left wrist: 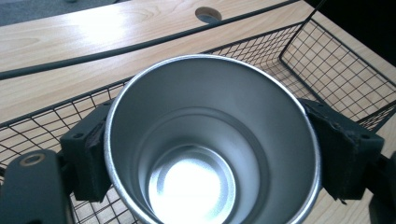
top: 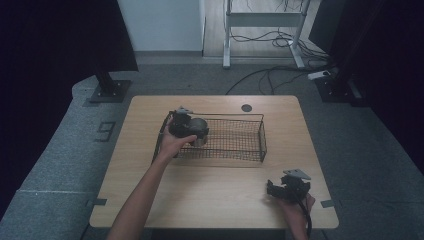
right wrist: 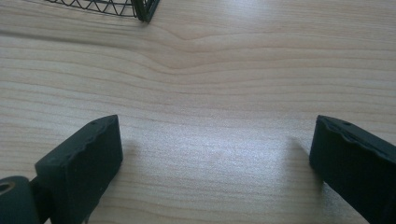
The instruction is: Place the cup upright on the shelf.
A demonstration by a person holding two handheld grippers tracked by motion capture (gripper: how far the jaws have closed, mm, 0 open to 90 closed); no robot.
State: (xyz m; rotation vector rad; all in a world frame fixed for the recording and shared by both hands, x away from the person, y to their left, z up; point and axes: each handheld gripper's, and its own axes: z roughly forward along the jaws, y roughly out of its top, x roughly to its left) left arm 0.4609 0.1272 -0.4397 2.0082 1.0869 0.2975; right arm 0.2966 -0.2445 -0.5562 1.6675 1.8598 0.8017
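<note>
Two grippers are in my hands. Nearest to me, my right gripper (top: 278,189) sits low over the near right part of the wooden table (top: 215,195). My right hand (top: 296,205) grips it from behind, wrist at the table's near edge. Its jaws stand wide apart with bare wood between them; they hold nothing. In the right gripper view a corner of the wire basket (right wrist: 140,9) shows at the top edge, well apart from the pads.

Farther out, my left forearm runs diagonally up from the near edge. My left hand (top: 172,145) holds the left gripper (top: 199,134) at the basket's (top: 235,137) left end. Its jaws are clamped on a steel cup (left wrist: 210,144), one pad on each side of the wall just below the rim.

Cup orientation: in the left gripper view the open mouth faces the camera, with the bright bottom visible down the bore. The long axis therefore runs along the gripper's line of sight. The cup (top: 199,131) sits over the left part of the basket, mesh showing behind and below it. Contact with the basket floor cannot be determined.

Beyond the basket lies a round cable hole (top: 246,107) near the far table edge.
</note>
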